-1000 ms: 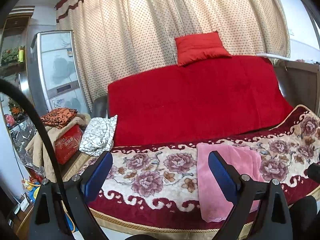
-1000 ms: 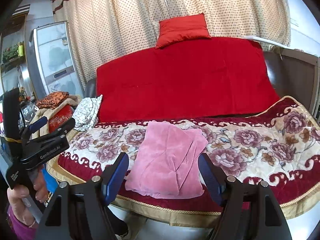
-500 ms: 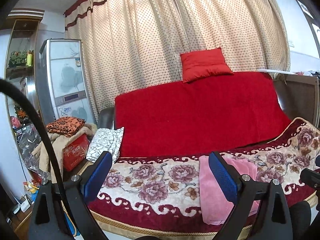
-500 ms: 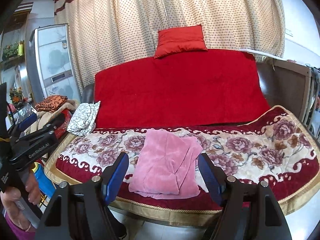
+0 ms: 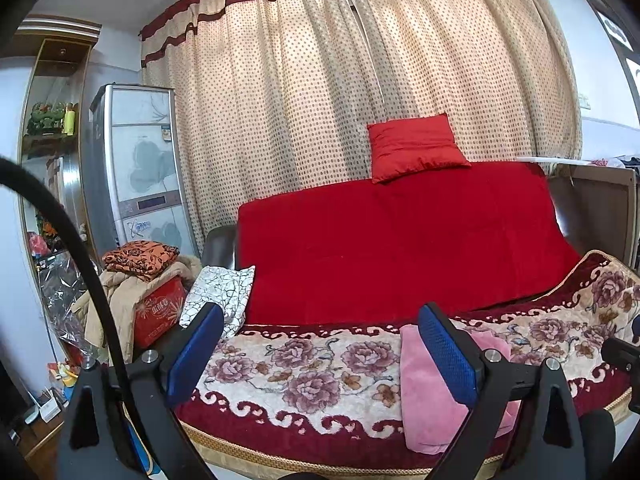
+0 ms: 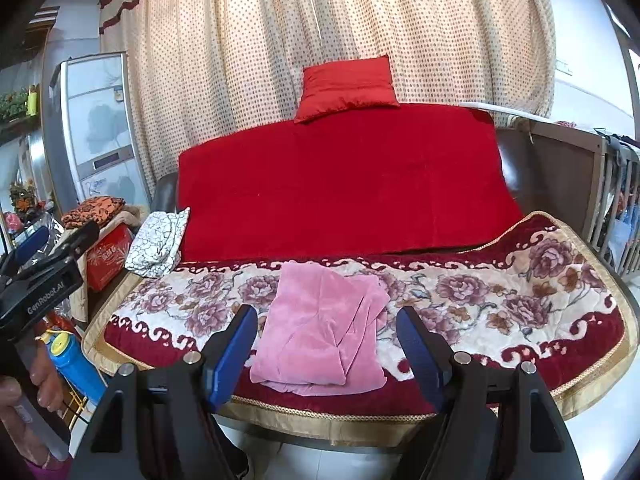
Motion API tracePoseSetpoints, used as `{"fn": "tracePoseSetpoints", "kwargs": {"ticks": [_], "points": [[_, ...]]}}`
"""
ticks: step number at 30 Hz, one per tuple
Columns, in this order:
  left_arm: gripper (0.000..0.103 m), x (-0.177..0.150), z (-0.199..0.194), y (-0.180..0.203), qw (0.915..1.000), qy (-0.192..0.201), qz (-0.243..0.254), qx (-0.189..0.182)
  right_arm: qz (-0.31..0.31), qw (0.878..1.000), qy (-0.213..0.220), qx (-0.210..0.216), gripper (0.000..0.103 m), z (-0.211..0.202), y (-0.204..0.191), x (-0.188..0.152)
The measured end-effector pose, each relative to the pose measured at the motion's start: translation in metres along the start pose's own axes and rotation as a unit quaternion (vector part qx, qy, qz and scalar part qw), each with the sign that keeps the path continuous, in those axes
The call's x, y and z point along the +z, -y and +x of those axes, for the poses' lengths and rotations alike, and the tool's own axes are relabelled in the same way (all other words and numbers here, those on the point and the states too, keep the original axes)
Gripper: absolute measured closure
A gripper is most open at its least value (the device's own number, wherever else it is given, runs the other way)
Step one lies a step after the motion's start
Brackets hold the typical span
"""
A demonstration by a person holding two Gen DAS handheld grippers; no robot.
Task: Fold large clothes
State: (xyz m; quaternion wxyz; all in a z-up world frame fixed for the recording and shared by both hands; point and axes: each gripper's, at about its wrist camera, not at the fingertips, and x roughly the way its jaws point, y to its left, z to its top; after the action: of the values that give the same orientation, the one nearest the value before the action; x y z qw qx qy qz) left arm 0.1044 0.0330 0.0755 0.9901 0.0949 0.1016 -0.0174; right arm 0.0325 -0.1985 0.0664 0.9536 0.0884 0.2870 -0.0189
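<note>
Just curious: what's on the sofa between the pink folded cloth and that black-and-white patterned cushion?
Only bare floral blanket separates the pink cloth from the patterned cushion, in both wrist views.

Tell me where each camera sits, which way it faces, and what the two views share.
Left wrist: on the left gripper, facing the sofa nearly level; its open blue fingers show.
Right wrist: on the right gripper, tilted down at the pink garment; its open fingers, the left gripper and the hand holding it show.
Shared: garment, floral blanket, red cushion, curtain.
</note>
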Motion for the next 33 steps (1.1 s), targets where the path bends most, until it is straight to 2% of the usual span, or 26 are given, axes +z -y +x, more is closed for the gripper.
{"fn": "tracePoseSetpoints", "kwargs": {"ticks": [10, 13, 20, 33], "points": [[0.005, 0.005, -0.011, -0.003, 0.9998, 0.015, -0.004, 0.009, -0.007, 1.000, 0.022, -0.008, 0.027, -0.010, -0.004, 0.008], [0.000, 0.006, -0.016, -0.004, 0.9997, 0.022, -0.004, 0.012, -0.007, 1.000, 0.025, -0.007, 0.028, -0.012, -0.005, 0.008], [0.000, 0.012, -0.030, -0.010, 0.9989, 0.042, -0.014, 0.016, -0.007, 0.999, 0.035, -0.008, 0.027, -0.020, -0.005, 0.012], [0.000, 0.017, -0.041, -0.017, 0.9983, 0.052, -0.022, 0.015, -0.009, 0.998, 0.056, -0.010, 0.027, -0.034, -0.006, 0.019]]}}
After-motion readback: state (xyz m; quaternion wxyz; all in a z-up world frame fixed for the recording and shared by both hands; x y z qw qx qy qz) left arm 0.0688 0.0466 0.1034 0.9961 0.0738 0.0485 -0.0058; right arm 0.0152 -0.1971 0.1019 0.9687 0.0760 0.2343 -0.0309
